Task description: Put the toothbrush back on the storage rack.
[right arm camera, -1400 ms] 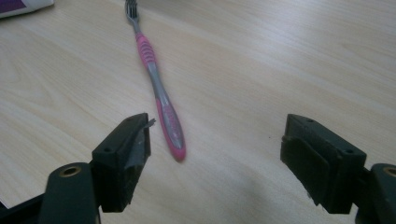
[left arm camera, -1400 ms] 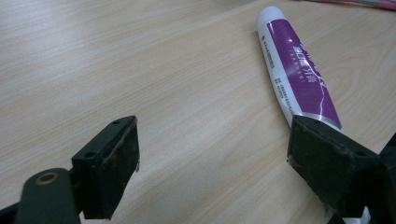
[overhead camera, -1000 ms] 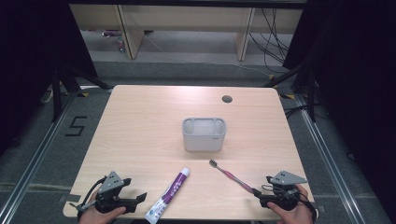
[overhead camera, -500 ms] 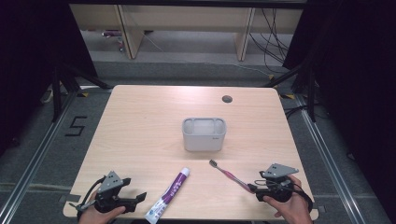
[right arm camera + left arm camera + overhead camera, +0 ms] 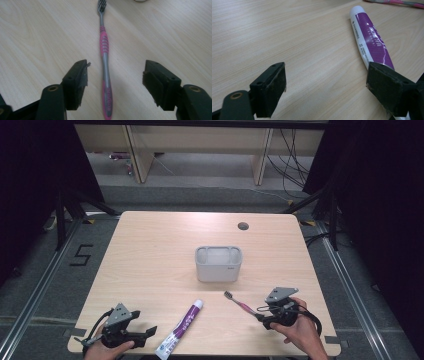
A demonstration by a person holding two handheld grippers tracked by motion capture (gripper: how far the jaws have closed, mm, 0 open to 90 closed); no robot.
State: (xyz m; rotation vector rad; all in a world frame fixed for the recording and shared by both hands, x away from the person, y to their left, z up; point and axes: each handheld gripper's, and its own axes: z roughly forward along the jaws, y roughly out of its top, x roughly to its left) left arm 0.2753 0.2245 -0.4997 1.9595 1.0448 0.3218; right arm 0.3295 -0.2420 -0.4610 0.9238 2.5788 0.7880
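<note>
While both hands rest near the surface's [image 5: 150, 250] front edge:
Right tongs [image 5: 113, 82]: apart, just been closing, pads astride the toothbrush [image 5: 105, 62], not pressing it.
Left tongs [image 5: 325, 85]: wide apart, unladen, toothpaste tube [image 5: 372, 42] beside one pad.
Toothbrush: flat, before the grey holder [image 5: 218, 263].

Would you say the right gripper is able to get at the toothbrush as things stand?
Probably yes. The toothbrush lies flat on the table with its handle already between the open jaws of the right gripper, which have just been closing; the pads do not yet touch it, and nothing lies in the way.
</note>
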